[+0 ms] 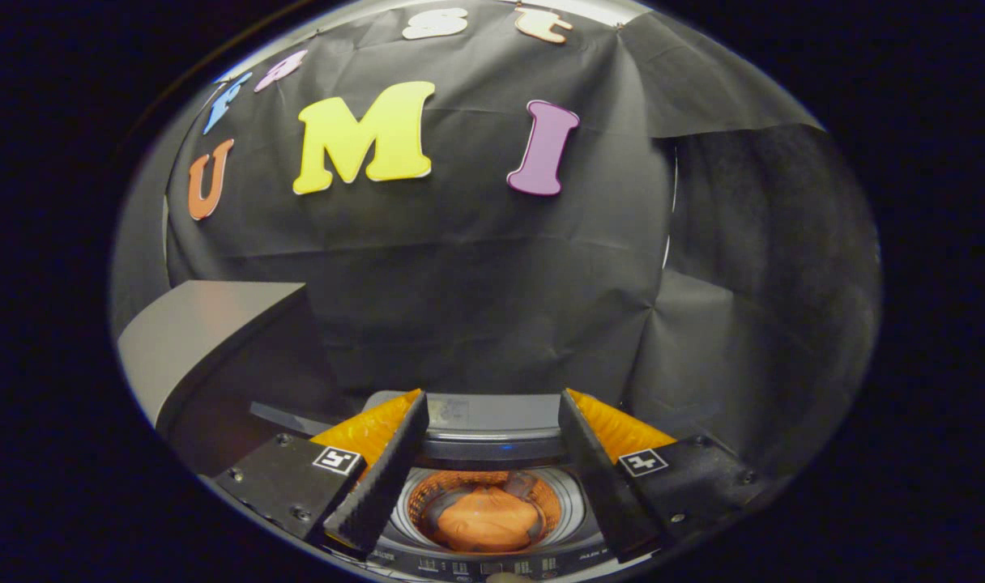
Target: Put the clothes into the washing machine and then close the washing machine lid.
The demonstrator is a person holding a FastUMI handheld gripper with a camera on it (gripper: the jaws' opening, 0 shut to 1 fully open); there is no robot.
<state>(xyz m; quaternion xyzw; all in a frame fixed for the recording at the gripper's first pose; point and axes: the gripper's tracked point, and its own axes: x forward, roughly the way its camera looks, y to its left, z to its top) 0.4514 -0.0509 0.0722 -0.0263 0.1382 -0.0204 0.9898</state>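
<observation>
clothes: an orange garment [484, 518], bunched in a loose heap down in the drum [551, 495], sitting below and between the 2 fingers. Looks like it's already in, so I'd call that half of the job done.

how the clothes would handle: soft, floppy, light I'd guess. No stiff edge to grab; if it needed a poke deeper you'd pinch a raised fold on top of the heap. Can't tell how many pieces are in that lump.

washing machine: top-loader [492, 567], mouth open, straight below the fingers. Control strip runs along its near edge under the fingertips, too small to make out.

lid: the grey slab [193, 332] up beyond the left finger looks like the raised lid, tilted back against the booth wall. Pretty sure, not 100%. That's the thing left to deal with.

how the lid would handle: rigid and smooth, probably slick under the pads, hinged at the back. I'd take it at the free front edge, or just push it forward from behind and let it swing down slowly so it doesn't slam.

gripper: gripper [492, 486] hangs above the opening, fingers spread wide apart, nothing between them, touching nothing.

watch out: keep the fingers out of the opening when the lid drops.
</observation>
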